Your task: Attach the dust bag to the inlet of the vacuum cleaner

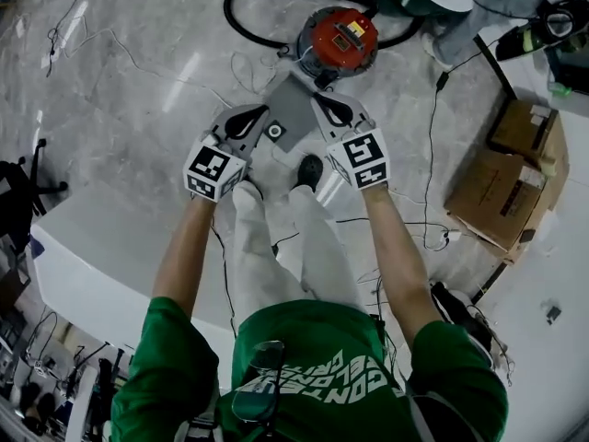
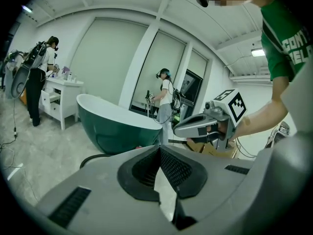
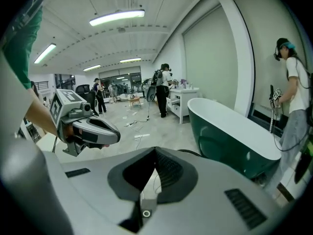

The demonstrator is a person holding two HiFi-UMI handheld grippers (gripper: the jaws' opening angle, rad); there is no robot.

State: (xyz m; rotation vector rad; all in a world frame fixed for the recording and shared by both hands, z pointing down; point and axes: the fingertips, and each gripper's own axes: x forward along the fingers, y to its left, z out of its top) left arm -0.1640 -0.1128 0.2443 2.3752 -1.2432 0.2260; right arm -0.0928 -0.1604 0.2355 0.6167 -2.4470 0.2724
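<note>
The dust bag (image 1: 296,109), a flat grey sheet with a white collar ring (image 1: 276,132), hangs in the air between my two grippers. My left gripper (image 1: 265,111) grips its left edge and my right gripper (image 1: 315,97) its right edge. Both stand shut on it. The vacuum cleaner (image 1: 338,40), a round drum with a red top, stands on the floor just beyond the bag. In the left gripper view the left gripper (image 2: 159,150) has its jaws together over a pale strip of bag (image 2: 165,199). In the right gripper view the collar ring (image 3: 146,213) shows below the closed right gripper (image 3: 155,150).
A black hose (image 1: 241,26) loops behind the vacuum cleaner. Cardboard boxes (image 1: 511,178) lie at the right, and thin cables (image 1: 431,155) cross the marble floor. A dark green bathtub (image 2: 115,129) stands ahead. Other people (image 2: 166,99) work at the far side.
</note>
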